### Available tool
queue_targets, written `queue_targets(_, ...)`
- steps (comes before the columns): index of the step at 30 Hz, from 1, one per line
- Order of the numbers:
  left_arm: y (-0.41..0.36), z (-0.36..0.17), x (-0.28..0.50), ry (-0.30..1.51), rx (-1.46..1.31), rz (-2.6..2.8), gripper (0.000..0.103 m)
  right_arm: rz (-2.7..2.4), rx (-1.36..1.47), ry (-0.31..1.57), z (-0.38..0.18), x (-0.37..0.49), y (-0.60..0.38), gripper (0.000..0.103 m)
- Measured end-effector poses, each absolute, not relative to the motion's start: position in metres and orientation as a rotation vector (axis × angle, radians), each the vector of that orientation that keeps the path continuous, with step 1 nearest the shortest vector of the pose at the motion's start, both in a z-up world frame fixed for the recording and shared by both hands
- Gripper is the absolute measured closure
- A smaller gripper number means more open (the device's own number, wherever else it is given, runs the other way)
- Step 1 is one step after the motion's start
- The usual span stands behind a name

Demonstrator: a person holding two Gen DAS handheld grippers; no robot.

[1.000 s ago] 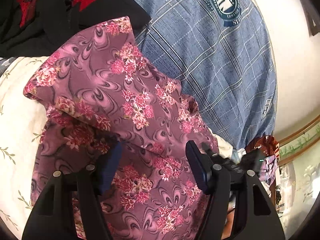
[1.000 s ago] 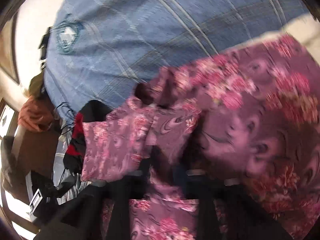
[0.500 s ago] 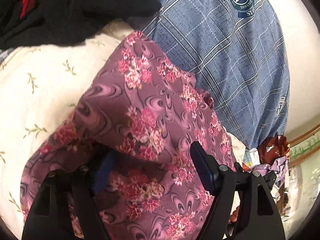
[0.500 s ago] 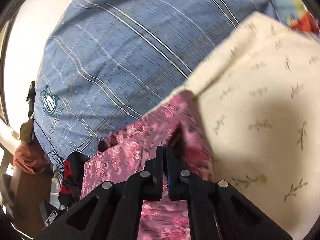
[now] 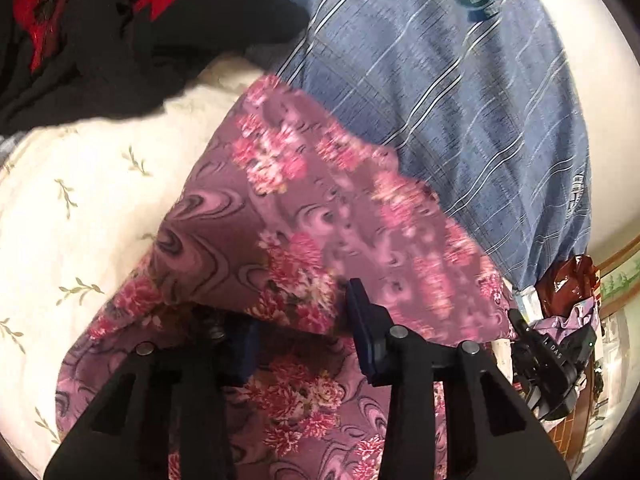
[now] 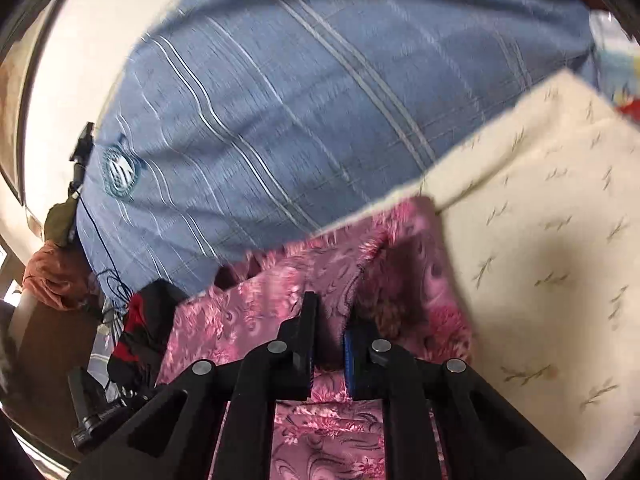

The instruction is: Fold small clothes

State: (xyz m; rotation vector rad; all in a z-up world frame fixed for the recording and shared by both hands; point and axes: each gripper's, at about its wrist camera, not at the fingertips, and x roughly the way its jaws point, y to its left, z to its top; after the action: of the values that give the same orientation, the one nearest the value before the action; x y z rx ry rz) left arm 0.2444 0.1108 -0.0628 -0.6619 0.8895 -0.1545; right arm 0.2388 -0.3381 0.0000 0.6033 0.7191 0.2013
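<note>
In the left wrist view, the left gripper [image 5: 304,332] is sitting nearest, its jaws standing well apart with a fold of the floral mauve garment [image 5: 304,216] draping over the left finger and bunching between them; nothing is being pinched. The garment is a soft purple-pink cloth printed with swirls and pink flower clusters, and it is lying doubled over on the cream leaf-print sheet [image 5: 88,184], its upper layer sloping away to the far right. Beyond it, a blue plaid pillow [image 5: 460,100] is resting against the garment's far edge, and a black-and-red garment [image 5: 120,32] is lying at the far left.

In the right wrist view, the right gripper [image 6: 328,320] is showing a narrow gap between its jaws, with garment [image 6: 280,304] folds lying there, seemingly loose.
</note>
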Motion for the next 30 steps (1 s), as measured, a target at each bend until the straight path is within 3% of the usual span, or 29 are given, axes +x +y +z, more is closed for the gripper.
queue_targets(5, 0.11, -0.063, 0.241, 0.926, -0.647, -0.184, 0.067, 0.118, 0.531, 0.908, -0.043, 0.245, -0.347, 0.091)
queue_targets(6, 0.109, -0.06, 0.236, 0.943, -0.658, -0.223, 0.067, 0.123, 0.559, 0.886, -0.041, 0.24, -0.352, 0.086)
queue_targets(10, 0.12, -0.028, 0.21, 0.88, -0.76, -0.343, 0.064, 0.142, 0.695, 0.778, -0.019, 0.214, -0.373, 0.085)
queue_targets(12, 0.13, -0.007, 0.204, 0.843, -0.693, -0.316, 0.054, 0.136, 0.685, 0.74, -0.006, 0.202, -0.378, 0.085)
queue_targets(15, 0.14, 0.011, 0.219, 0.84, -0.569, -0.22, 0.049, 0.175, 0.646, 0.725, 0.008, 0.202, -0.366, 0.085)
queue_targets(22, 0.12, -0.048, 0.254, 1.071, -0.322, -0.095, 0.048, 0.207, 0.562, 0.804, -0.014, 0.227, -0.327, 0.081)
queue_targets(24, 0.108, -0.058, 0.251, 1.027, -0.187, -0.033, 0.045, 0.165, 0.546, 0.893, -0.041, 0.232, -0.327, 0.088)
queue_targets(26, 0.096, -0.055, 0.245, 1.026, -0.102, -0.023, 0.045, 0.189, 0.542, 0.853, -0.041, 0.226, -0.331, 0.09)
queue_targets(30, 0.096, -0.033, 0.224, 0.987, -0.145, -0.11, 0.044, 0.196, 0.558, 0.808, -0.014, 0.206, -0.344, 0.078)
